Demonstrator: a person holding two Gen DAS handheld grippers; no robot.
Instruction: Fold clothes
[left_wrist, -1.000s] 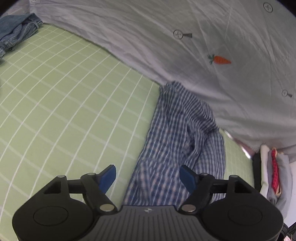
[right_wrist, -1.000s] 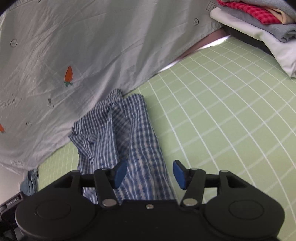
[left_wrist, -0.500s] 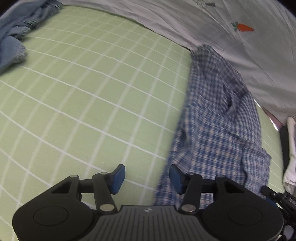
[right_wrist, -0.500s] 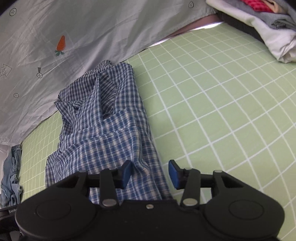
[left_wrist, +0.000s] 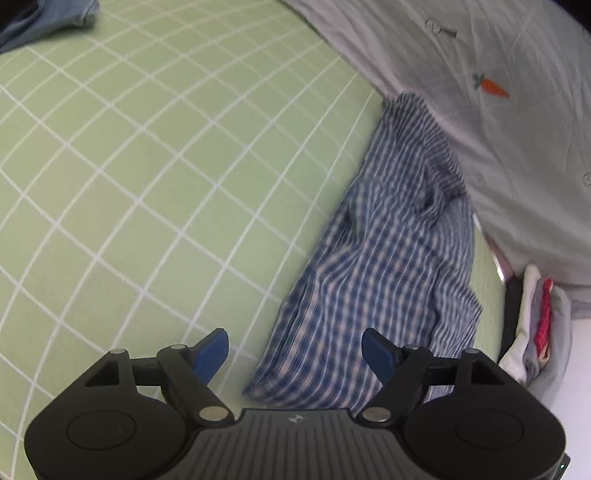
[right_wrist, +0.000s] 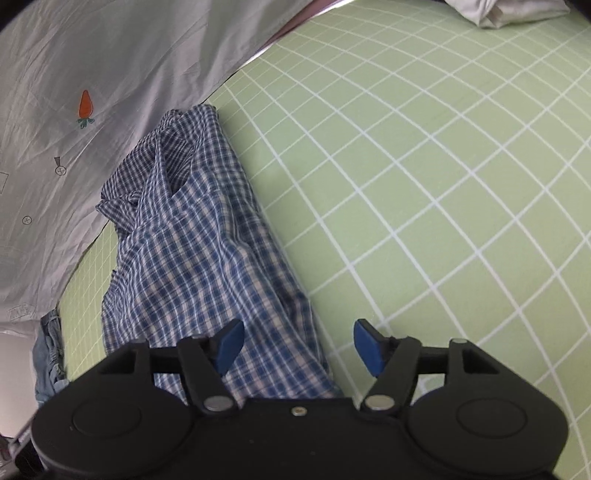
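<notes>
Hovering over the near hem of the blue checked shirt with both tools released and holding nothing. Lying bunched lengthwise on the green grid sheet, reaching forward of the jaws to the grey carrot-print cover.

Left gripper: standing spread wide, left pad over bare sheet, right pad over cloth, the shirt's near left corner sitting just inside the gap. Blurring in this view, so fine hem detail not readable. Lying far forward-left of these jaws: a heap of denim; far right of them: a stack of folded garments.

Right gripper: also standing spread, left pad over the checked cloth, right pad over bare sheet, the shirt's right edge running through the gap.

Judging the step in hand: taking hold of the two near hem corners before spreading the garment flat. Doing it well:
- Lowering each tool until the edge sits fully between the pads.
- Pinching one layer only, avoiding the sheet beneath.
- Closing both sides at matching points on the hem.
- Drawing apart evenly afterward, keeping tension level so the creased collar end unrolls without twisting.
</notes>
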